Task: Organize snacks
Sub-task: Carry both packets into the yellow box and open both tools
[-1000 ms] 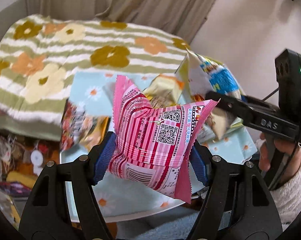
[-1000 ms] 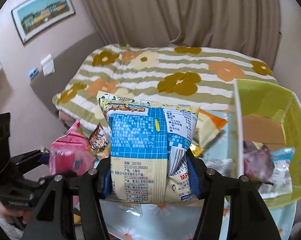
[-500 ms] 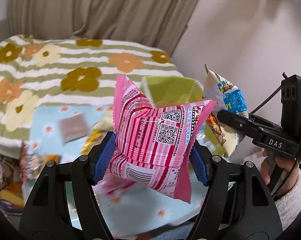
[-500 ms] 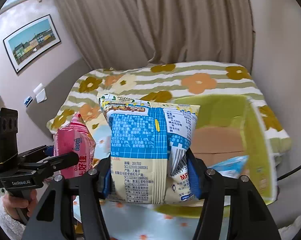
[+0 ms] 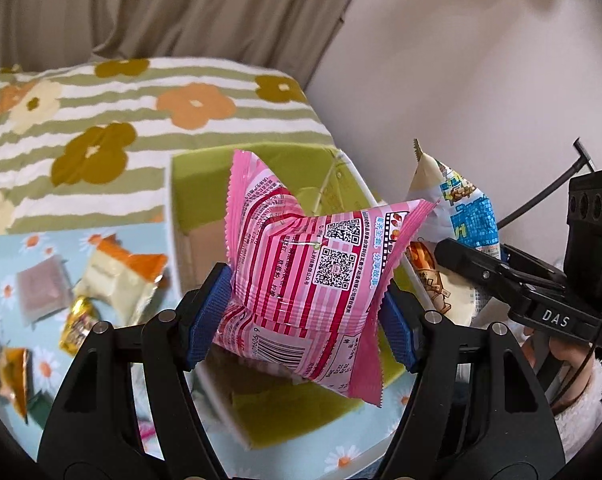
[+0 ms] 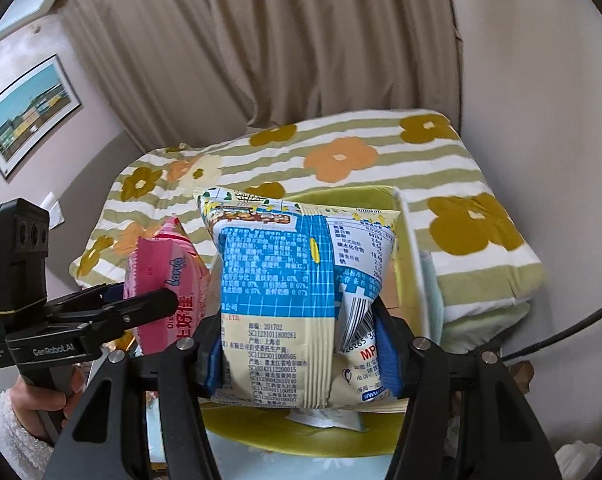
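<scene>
My left gripper (image 5: 301, 320) is shut on a pink striped snack bag (image 5: 313, 280), its blue pads squeezing the bag's sides. The bag hangs over a lime-green box (image 5: 205, 196) with a brown cardboard floor. My right gripper (image 6: 299, 348) is shut on a blue and cream snack bag (image 6: 297, 292), also above the green box (image 6: 341, 436). In the left wrist view that blue bag (image 5: 461, 216) and the right gripper sit at the right. In the right wrist view the pink bag (image 6: 169, 280) and the left gripper sit at the left.
Loose snack packets (image 5: 117, 272) lie on the light-blue daisy cloth (image 5: 33, 240) left of the box. A green striped flowered blanket (image 5: 141, 92) lies behind, with curtains (image 6: 261, 40) and wall beyond. A pale wrapper (image 6: 325, 416) lies inside the box. A fuzzy-sleeved hand (image 6: 33, 404) holds each gripper.
Both grippers have swept sideways from above the loose snacks to above the green box, each keeping its bag. The box now fills the middle of both views.
</scene>
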Demonstrator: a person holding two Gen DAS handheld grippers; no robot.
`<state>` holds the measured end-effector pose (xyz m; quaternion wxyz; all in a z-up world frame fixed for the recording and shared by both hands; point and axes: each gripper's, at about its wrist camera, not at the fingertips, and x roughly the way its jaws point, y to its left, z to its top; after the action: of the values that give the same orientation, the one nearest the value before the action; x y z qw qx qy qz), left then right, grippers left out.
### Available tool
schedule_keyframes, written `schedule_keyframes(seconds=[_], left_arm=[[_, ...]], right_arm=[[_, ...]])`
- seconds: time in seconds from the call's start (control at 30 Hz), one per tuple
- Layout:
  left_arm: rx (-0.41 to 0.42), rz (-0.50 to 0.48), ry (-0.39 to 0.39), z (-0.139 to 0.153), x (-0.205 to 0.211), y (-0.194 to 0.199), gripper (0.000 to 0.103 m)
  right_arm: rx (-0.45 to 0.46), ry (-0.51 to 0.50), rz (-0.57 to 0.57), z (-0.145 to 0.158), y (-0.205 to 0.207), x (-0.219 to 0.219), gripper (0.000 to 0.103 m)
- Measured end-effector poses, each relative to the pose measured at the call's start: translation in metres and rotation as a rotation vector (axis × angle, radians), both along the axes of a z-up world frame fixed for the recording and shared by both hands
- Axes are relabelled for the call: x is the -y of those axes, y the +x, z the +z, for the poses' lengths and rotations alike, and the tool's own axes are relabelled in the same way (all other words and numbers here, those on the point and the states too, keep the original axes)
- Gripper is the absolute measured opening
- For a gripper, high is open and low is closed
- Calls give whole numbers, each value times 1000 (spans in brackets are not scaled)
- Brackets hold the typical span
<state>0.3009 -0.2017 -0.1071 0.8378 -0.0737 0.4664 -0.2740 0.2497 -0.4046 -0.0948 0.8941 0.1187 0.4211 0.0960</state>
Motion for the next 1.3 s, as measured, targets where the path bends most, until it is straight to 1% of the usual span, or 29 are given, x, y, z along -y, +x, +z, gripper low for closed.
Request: schedule_keyframes(seconds=[0.13, 0.23, 0.3, 0.33, 0.37, 0.4, 0.43, 0.57, 0.7, 0.8, 0.93, 1.07, 1.13, 1.17, 1.2, 1.23, 1.3], left_arm=[[-23, -45, 21, -13, 15, 24, 68], [-40, -66, 58, -24, 22, 42, 68], [-44, -62, 96, -30, 27, 54, 72], [-40, -55, 119, -33, 28, 60, 75], [-44, -57, 134, -36, 29, 65, 90], [-47, -57, 139, -39, 29, 70, 99], [-44, -58, 137, -41, 27, 72, 100], [-53, -67, 168, -50, 20, 74, 100], [-66, -61, 169, -56, 9, 69, 100], [-60, -55, 179, -57, 4, 63, 100], [-59, -50, 178, -58, -5, 59, 100], [-52, -41, 160, -56, -13, 53, 100], [-47, -35, 166, -56, -14, 52, 100], [-45, -31, 170, -55, -15, 51, 100], [-41, -27, 174, -55, -16, 50, 100], [-40, -24, 176, -54, -17, 48, 100], [-37, -19, 175, -53, -19, 44, 100]], right_arm=[[-26, 17, -50, -10, 11, 12, 55], [-46, 29, -71, -15, 20, 14, 55], [-58, 33, -82, -19, 27, 15, 55], [-65, 40, -89, -22, 31, 15, 55], [-71, 45, -95, -25, 34, 16, 55], [-81, 50, -101, -28, 37, 15, 55], [-89, 53, -104, -30, 40, 14, 55], [-121, 56, -102, -39, 48, 10, 55], [-147, 52, -91, -47, 54, 5, 55], [-163, 47, -83, -52, 59, 2, 56], [-189, 34, -73, -60, 69, -4, 56], [-192, 11, -73, -67, 78, -9, 56], [-200, 6, -71, -71, 80, -10, 59], [-199, 3, -69, -72, 81, -11, 71], [-191, 5, -67, -72, 80, -11, 94], [-172, 14, -64, -71, 78, -10, 102], [-142, 19, -62, -68, 71, -9, 103]])
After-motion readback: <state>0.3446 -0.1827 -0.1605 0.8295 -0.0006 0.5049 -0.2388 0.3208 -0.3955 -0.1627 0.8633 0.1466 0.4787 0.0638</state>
